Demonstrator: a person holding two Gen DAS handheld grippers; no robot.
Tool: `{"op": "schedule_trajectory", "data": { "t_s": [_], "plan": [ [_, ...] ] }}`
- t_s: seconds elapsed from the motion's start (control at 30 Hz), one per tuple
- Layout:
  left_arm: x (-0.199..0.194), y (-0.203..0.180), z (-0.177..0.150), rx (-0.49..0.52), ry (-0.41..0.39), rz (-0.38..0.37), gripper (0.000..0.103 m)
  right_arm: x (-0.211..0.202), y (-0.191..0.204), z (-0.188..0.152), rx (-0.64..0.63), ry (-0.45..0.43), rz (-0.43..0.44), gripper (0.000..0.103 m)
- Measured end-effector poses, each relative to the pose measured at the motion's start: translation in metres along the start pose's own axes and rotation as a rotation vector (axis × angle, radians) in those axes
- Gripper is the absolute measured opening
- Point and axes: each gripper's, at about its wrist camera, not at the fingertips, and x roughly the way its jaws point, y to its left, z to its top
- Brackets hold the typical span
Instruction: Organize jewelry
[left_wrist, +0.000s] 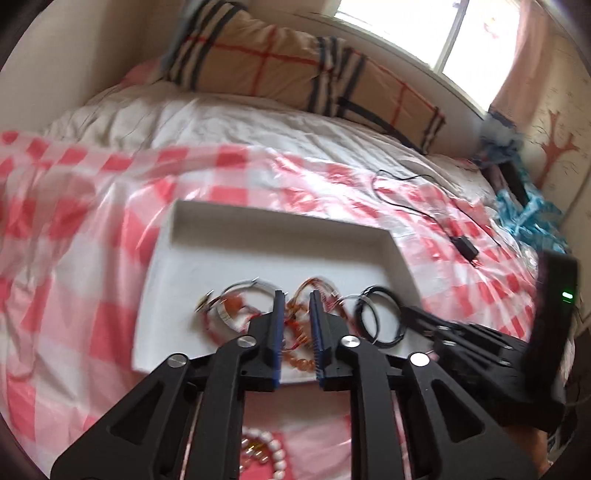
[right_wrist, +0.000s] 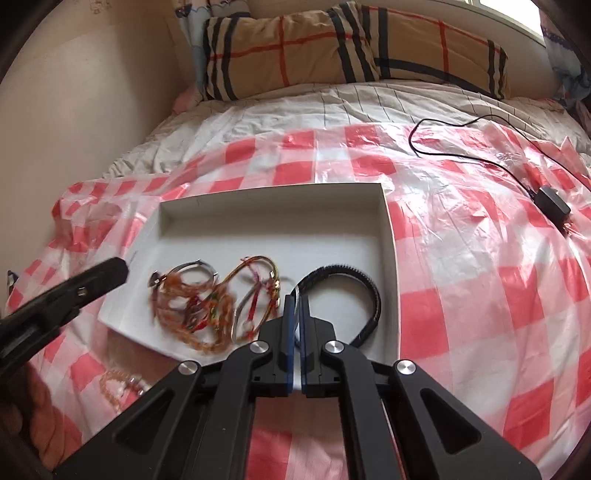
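Your right gripper (right_wrist: 295, 299) is pinched nearly closed on the near-left end of the black bracelet (right_wrist: 364, 284), whose loop arcs away to the right inside the white tray (right_wrist: 388, 221). Your left gripper (left_wrist: 297, 295) hangs part-open and empty over the tangled beaded strands (left_wrist: 295, 325) just left of that bracelet, so it is the nearer one for them.

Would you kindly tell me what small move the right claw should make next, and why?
Probably lift the right claw slightly and draw the black bracelet rightward: it looks shut on that bracelet's near end, while the tangled bracelets lie just left in the white tray, near the open left claw.
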Motion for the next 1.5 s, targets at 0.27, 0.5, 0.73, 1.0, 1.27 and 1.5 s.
{"op": "schedule_trajectory", "data": {
  "t_s": [0.27, 0.5, 0.73, 1.0, 1.27, 1.5],
  "plan": [
    [-0.032, 0.052, -0.047, -0.025, 0.032, 0.104, 0.046, -0.010, 0.034, -0.062, -0.086, 0.151, 0.206, 0.003],
    [-0.053, 0.091, -0.058, -0.118, 0.002, 0.124, 0.053, 0.019, 0.092, -0.075, -0.165, 0.272, 0.314, 0.003],
    [-0.055, 0.110, -0.063, -0.152, 0.003, 0.107, 0.053, 0.028, 0.106, -0.069, -0.180, 0.280, 0.313, 0.033],
    [-0.052, 0.102, -0.066, -0.088, 0.016, 0.083, 0.053, 0.032, 0.121, -0.075, -0.292, 0.302, 0.179, 0.023],
    [-0.003, 0.062, -0.091, 0.177, 0.197, 0.235, 0.054, 0.029, 0.130, -0.082, -0.368, 0.305, 0.118, 0.021],
    [-0.005, 0.059, -0.098, 0.246, 0.207, 0.274, 0.053, 0.007, 0.101, -0.094, -0.426, 0.327, 0.002, 0.021]
  ]
}}
